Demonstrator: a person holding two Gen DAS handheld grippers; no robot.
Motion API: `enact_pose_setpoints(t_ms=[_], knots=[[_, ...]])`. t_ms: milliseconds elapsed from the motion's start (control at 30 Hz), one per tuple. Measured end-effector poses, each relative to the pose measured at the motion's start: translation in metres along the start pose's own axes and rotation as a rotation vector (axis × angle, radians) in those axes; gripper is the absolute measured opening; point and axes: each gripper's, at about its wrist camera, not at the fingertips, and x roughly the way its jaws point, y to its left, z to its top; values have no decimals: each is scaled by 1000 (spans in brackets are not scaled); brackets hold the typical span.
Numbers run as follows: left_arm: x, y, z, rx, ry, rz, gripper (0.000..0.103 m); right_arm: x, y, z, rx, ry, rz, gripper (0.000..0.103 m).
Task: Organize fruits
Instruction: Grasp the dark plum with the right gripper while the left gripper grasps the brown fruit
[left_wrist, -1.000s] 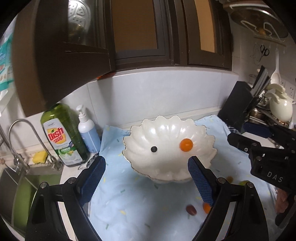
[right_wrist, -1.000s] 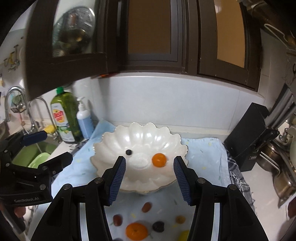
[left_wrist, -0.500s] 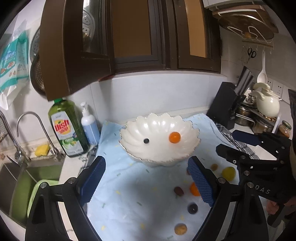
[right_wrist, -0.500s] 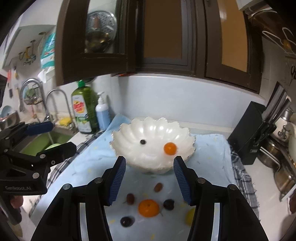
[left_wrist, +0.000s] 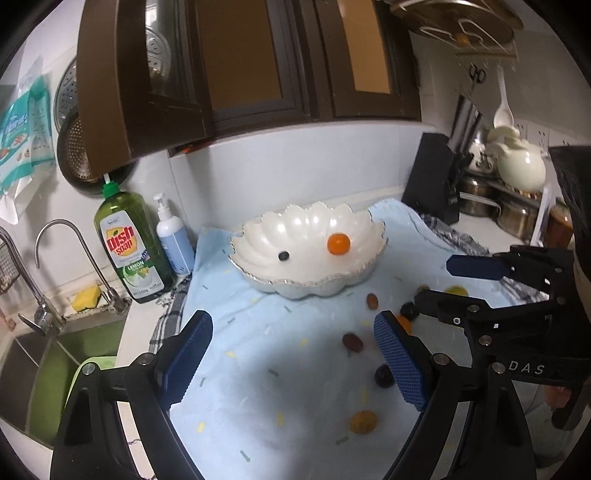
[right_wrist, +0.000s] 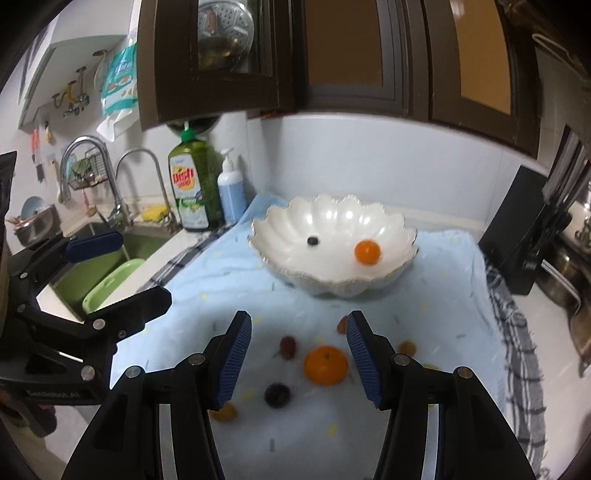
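Toward the back edge of the pale blue speckled cloth (left_wrist: 258, 354) on the tabletop, in the left wrist view, sits the white scalloped ceramic bowl (left_wrist: 306, 254), holding a small orange round fruit (left_wrist: 338, 244) and a dark blueberry (left_wrist: 283, 255). The left tongs (left_wrist: 291, 354) hang over the cloth's middle with jaws wide apart and nothing between them. Loose fruit lies toward the cloth's right side: a reddish-brown grape (left_wrist: 352, 340), a dark purple grape (left_wrist: 383, 376) and a yellow-brown round fruit (left_wrist: 363, 422) nearer the front edge. The right tongs (left_wrist: 439, 280) reach in from the right edge. A green dish soap bottle (left_wrist: 127, 245) and a white pump bottle (left_wrist: 174, 242) stand beyond the cloth's back left corner, beside the sink (left_wrist: 33, 365).

From the right wrist view, the right tongs (right_wrist: 298, 357) hover over the front half of the cloth (right_wrist: 424, 317), jaws partly open and gripping nothing. Below them, near the right pad, lies a bright orange mandarin (right_wrist: 325, 365), with the reddish-brown grape (right_wrist: 287, 347) to its left and the dark purple grape (right_wrist: 277, 395) closer to the front. The bowl (right_wrist: 334, 245) stands behind, well apart from these. The left tongs (right_wrist: 122, 266) show at the cloth's left edge.
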Motion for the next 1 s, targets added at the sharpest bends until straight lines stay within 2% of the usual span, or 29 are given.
enact_pose_setpoints(t_ms=[333,433,733,800,1000], knots=[[9,-21,-35,90,68,-35,81,21,6,-29,-18,89,36,55],[15,-23,-43,79,99,-56,77,27,8,-36,-24,115,49,54],[42,-27,-69,38,245,-152,56,48,10,-52,-42,183,66,52],[45,-30,-73,41,265,-170,51,54,11,-55,-49,199,68,49],[49,-38,-82,68,288,-203,46,65,14,-62,-61,228,83,49]])
